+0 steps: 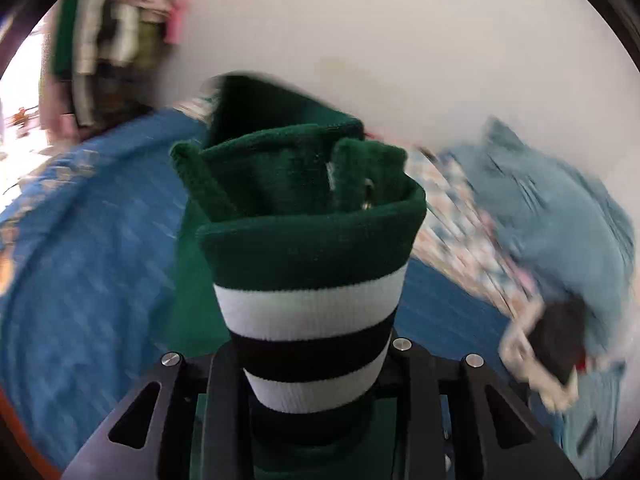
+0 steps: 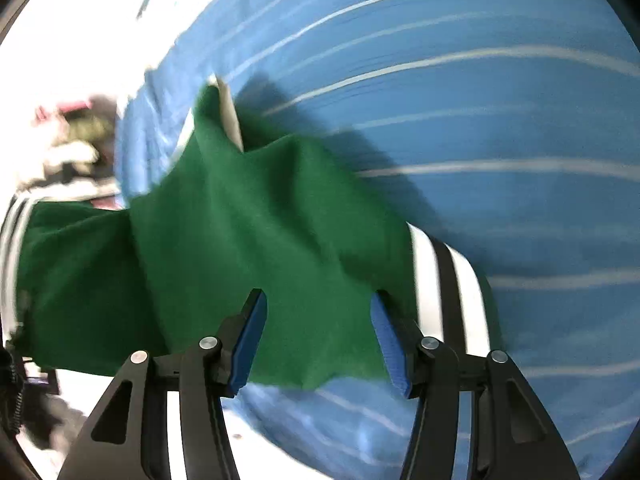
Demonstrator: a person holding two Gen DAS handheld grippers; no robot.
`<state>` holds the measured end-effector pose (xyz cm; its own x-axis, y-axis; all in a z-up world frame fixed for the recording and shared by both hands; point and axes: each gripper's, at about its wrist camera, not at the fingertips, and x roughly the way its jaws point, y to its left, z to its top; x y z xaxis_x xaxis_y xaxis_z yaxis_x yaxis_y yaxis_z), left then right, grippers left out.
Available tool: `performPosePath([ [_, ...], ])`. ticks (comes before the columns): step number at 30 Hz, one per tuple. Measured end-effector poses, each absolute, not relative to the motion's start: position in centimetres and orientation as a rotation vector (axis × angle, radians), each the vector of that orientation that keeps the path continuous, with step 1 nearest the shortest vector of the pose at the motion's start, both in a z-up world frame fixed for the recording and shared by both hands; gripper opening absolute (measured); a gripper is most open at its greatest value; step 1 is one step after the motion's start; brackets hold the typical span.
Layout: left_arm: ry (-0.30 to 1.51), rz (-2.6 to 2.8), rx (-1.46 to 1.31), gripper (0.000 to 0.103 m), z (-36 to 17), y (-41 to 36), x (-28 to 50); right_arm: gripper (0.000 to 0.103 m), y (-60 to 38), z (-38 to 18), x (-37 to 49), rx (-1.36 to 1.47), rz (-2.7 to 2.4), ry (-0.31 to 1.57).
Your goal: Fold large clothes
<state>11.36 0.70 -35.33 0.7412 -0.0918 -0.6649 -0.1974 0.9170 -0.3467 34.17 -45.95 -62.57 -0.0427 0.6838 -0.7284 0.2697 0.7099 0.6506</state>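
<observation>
A dark green garment with black and white striped ribbing is the piece in hand. In the left wrist view its striped band (image 1: pixel 312 304) is bunched up and lifted in front of the camera. My left gripper (image 1: pixel 314 332) is shut on it, fingertips hidden under the cloth. In the right wrist view the garment's green body (image 2: pixel 248 232) lies spread on a blue bedspread with thin white lines (image 2: pixel 500 128), a striped band (image 2: pixel 448 292) at its right edge. My right gripper (image 2: pixel 319 298) stands open just over the cloth, blue pads (image 2: pixel 250 340) apart from it.
A light blue cloth heap (image 1: pixel 560 208) and a patterned cloth (image 1: pixel 460 240) lie at the bed's far right, with a black and white item (image 1: pixel 552 344) nearer. Hanging clothes (image 1: pixel 112 40) fill the upper left by a white wall (image 1: pixel 400 40). The bed's edge and pale floor (image 2: pixel 80 392) show lower left.
</observation>
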Motion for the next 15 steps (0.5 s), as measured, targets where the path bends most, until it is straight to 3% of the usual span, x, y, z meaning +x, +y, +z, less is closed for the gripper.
performPosePath([
  [6, 0.930, -0.117, -0.341, 0.025, -42.4, -10.0, 13.0, 0.056, -51.4, -61.6, 31.6, 0.762, 0.243, 1.611],
  [12, 1.132, -0.090, -0.106, 0.028, -50.2, -15.2, 15.0, 0.059, -54.7, -61.2, 30.2, 0.686, 0.116, 1.630],
  [14, 1.142, -0.084, -0.042, 0.030, -49.5, -16.2, 15.1, 0.080, -55.7, -60.2, 29.8, 0.646, 0.107, 1.581],
  [15, 1.149, -0.075, -0.020, 0.036, -48.8, -16.3, 15.2, 0.086, -55.8, -59.5, 29.8, 0.613, 0.114, 1.545],
])
